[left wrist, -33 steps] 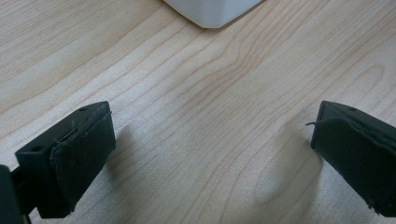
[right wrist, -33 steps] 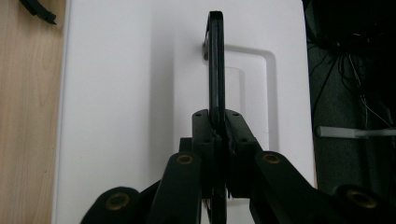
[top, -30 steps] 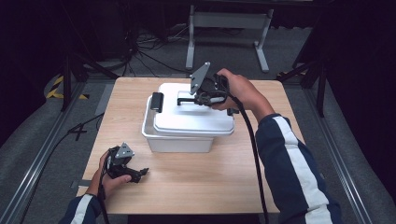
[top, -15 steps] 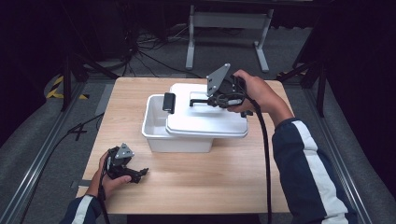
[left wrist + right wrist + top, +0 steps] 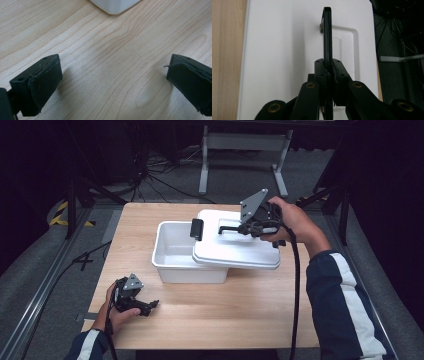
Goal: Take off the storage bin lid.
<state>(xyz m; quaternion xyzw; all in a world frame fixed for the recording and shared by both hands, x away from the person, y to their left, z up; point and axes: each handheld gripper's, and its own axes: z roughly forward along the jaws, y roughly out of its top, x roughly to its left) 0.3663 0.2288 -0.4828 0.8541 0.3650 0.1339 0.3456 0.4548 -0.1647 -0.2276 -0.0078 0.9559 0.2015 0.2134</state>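
Note:
A white plastic box (image 5: pixel 175 254) stands in the middle of the wooden table. Its white lid (image 5: pixel 235 251) is shifted to the right, leaving the box's left part uncovered. My right gripper (image 5: pixel 236 227) is shut on the lid's black handle (image 5: pixel 327 37), which stands upright between the jaws in the right gripper view. A black latch (image 5: pixel 197 228) sticks up at the lid's left edge. My left gripper (image 5: pixel 148 306) rests near the table's front left, jaws open over bare wood (image 5: pixel 112 70). A corner of the box (image 5: pixel 115 6) shows at the top of the left gripper view.
The table's (image 5: pixel 240 320) front half is bare wood. A metal stand (image 5: pixel 240 142) and cables lie on the dark floor behind the table. Rails run along both sides of the table.
My right gripper has carried the lid to the right off the box, exposing the box's left interior. The left gripper has stayed put.

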